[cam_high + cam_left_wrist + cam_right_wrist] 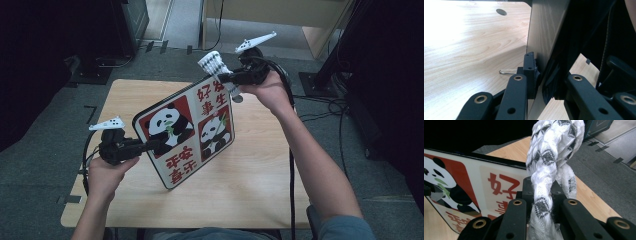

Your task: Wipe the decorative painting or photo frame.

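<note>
One panda board (186, 135) stood tilted above the table (250, 190); my left gripper (152, 146) was clamped on its edge; my right gripper (227, 77) pinched one white cloth (214, 63) at its top corner.

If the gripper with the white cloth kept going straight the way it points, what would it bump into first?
Probably the panda board. The right gripper, shut on the cloth, points toward the board's top corner, with the cloth leading. Depth is hard to judge, so it might just skim past the edge.
</note>
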